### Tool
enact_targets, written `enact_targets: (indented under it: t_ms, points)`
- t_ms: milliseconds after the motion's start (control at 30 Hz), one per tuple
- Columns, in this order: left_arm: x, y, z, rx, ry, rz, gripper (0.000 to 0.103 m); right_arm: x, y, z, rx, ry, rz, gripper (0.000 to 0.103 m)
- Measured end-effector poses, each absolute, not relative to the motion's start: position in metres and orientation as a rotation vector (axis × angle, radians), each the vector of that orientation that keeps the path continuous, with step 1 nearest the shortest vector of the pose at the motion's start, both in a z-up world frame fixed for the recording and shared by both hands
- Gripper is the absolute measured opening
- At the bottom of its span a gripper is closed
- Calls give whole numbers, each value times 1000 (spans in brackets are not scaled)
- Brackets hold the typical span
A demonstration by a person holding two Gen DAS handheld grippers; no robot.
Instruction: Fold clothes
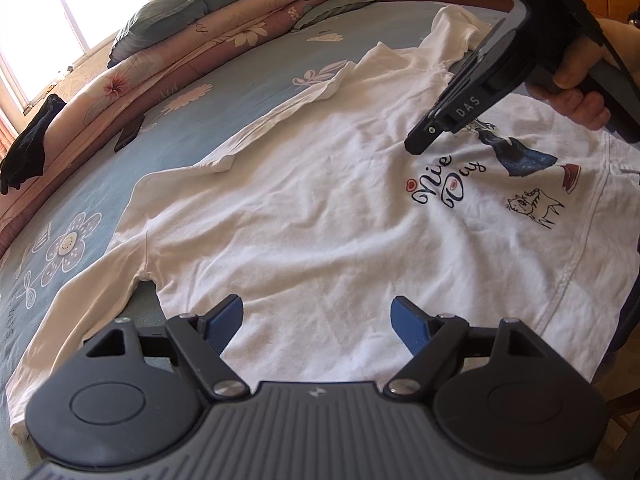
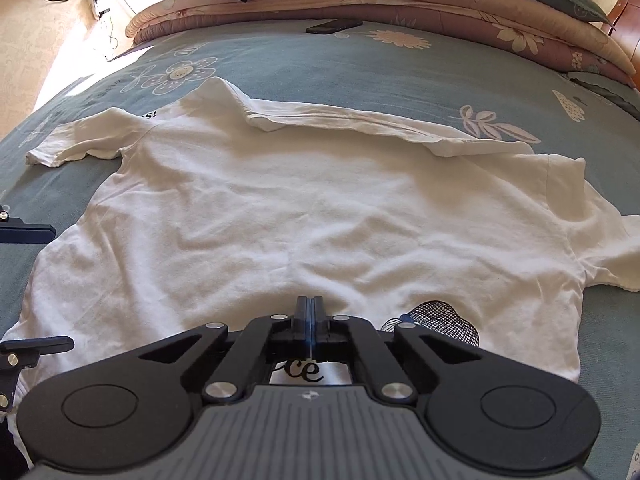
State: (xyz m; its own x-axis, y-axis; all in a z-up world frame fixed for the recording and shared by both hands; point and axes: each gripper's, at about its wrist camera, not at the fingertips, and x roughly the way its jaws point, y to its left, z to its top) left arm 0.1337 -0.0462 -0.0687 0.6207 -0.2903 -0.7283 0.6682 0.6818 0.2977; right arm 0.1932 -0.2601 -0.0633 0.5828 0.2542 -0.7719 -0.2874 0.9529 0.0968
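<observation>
The white printed cotton T-shirt (image 2: 304,208) lies spread on the blue floral bedsheet (image 2: 360,64), far hem turned over, left gripper (image 1: 318,320) gaping above it, right gripper (image 2: 309,312) pressed closed, seemingly between folds or smoothing.

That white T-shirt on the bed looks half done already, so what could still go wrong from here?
The far edge of the white T-shirt is already folded over unevenly, so further folds may come out crooked. The right gripper is shut above the cloth, holding nothing, and may have to reopen before it can pinch. The left gripper is open over the near edge; a shallow pinch could catch only the top layer.
</observation>
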Motion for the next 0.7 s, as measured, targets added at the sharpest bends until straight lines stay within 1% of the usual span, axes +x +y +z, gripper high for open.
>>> enact_targets:
  t_ms: [67, 100, 133, 167, 300, 400, 467, 500, 533, 567, 700]
  points:
    - [133, -44, -68, 594, 705, -578, 81, 182, -270, -53, -27, 885, 332, 14]
    - [133, -43, -67, 591, 710, -569, 79, 176, -276, -49, -27, 884, 337, 17]
    - [132, -42, -65, 579, 716, -569, 77, 168, -283, -46, -31, 888, 339, 24]
    - [131, -40, -63, 547, 727, -591, 77, 160, -290, -43, -34, 891, 342, 25]
    - [124, -43, -61, 422, 803, -751, 77, 121, -295, -45, -98, 935, 466, 25]
    - [121, -56, -75, 475, 844, -782, 77, 101, -280, -55, -179, 975, 579, 24]
    - [125, -61, -87, 523, 868, -739, 78, 103, -274, -67, -208, 1004, 548, 23]
    - [129, -60, -91, 533, 876, -710, 85, 108, -277, -71, -189, 1012, 532, 21]
    - [133, -55, -90, 521, 878, -687, 86, 115, -283, -73, -154, 1010, 525, 18]
    - [137, -50, -89, 510, 881, -663, 86, 122, -292, -73, -111, 1002, 506, 7]
    - [154, -30, -84, 465, 890, -569, 87, 149, -329, -75, -31, 988, 364, 7]
